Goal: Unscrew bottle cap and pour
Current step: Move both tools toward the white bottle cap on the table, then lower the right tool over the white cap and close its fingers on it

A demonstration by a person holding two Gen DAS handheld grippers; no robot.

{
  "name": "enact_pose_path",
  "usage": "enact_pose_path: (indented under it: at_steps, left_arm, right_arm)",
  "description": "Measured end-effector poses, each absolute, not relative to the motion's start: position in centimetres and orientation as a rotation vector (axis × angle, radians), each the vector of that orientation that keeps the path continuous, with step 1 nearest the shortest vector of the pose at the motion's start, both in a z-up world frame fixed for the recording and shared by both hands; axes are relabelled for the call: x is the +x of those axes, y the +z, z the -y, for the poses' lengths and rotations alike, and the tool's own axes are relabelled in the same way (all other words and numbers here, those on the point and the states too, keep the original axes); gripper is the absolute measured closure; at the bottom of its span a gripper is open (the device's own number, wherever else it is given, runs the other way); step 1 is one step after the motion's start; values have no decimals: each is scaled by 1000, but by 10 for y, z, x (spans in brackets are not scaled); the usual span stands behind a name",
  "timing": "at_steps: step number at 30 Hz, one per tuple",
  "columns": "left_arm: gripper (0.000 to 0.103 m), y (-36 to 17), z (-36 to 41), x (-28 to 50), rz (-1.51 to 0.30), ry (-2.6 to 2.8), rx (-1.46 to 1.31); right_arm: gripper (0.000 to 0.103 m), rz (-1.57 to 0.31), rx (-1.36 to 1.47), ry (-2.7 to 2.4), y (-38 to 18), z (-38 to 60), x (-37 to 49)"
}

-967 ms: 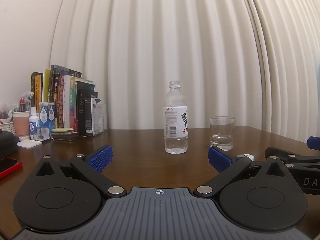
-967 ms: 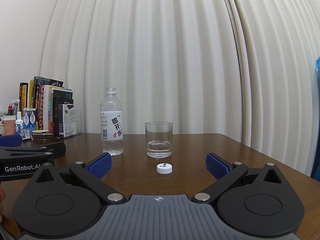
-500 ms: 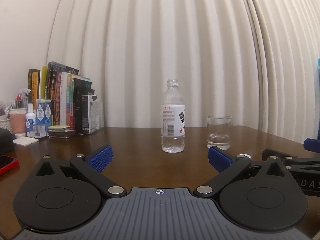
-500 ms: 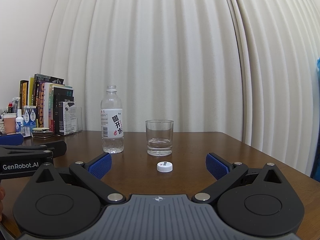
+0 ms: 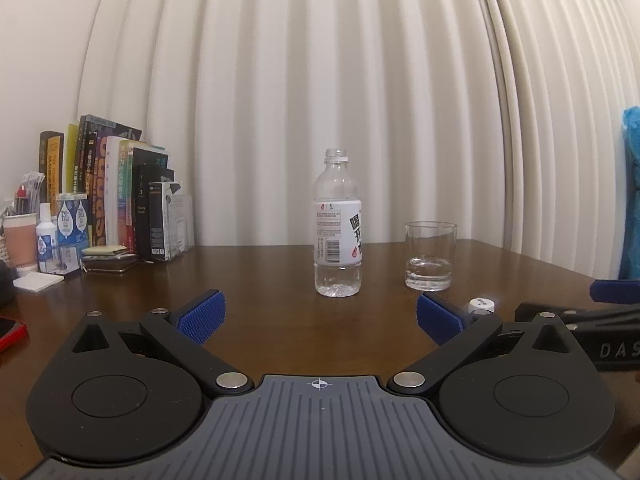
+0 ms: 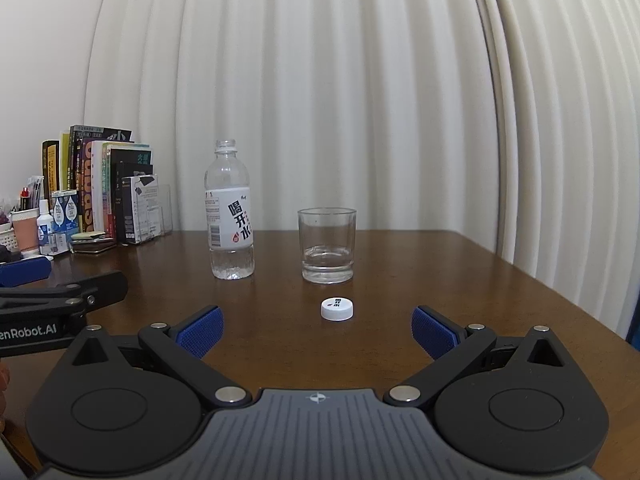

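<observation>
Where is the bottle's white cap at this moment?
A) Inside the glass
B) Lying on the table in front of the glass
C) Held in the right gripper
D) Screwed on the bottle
B: the white cap lies on the table in front of the glass, the bottle has a bare open neck, and the right gripper is open and empty.

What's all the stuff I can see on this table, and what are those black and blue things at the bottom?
bottle: one, clear plastic with white label, uncapped, a little water at the bottom, upright mid-table
glass: one, clear, some water in it, right of the bottle
cap: one, white, lying on the table in front of the glass
books: a row, mixed colours, upright at the far left
small bottles and boxes: several, white and blue, beside the books
paper cup: one, pinkish, holding pens, far left
table: one, dark brown wood
curtain: cream, pleated, behind the table
left claw: one, black with blue pads, open, holding nothing
right claw: one, same colours, open, holding nothing
</observation>
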State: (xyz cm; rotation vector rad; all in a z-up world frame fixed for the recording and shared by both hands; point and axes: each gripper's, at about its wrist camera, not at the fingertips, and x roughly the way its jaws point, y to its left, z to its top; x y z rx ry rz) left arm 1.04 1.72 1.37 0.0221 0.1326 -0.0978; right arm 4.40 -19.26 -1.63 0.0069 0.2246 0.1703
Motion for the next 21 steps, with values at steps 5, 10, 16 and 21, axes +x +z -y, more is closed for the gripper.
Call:
enact_pose_path:
  at_steps: [5,10,16,21]
  left_arm:
    - [0,33,-30,18,-125,-180,14]
    - [0,53,-41,28,-77,-248,53]
    - [0,64,-44,49,-62,-310,83]
    - [0,63,-40,64,-63,-351,130]
  right_arm:
    - [0,-261,-22,244,3,199,59]
    - [0,-340,-55,307,19,205,83]
    - [2,-415,-97,384,26,207,107]
    - [11,-453,-146,390,25,207,127]
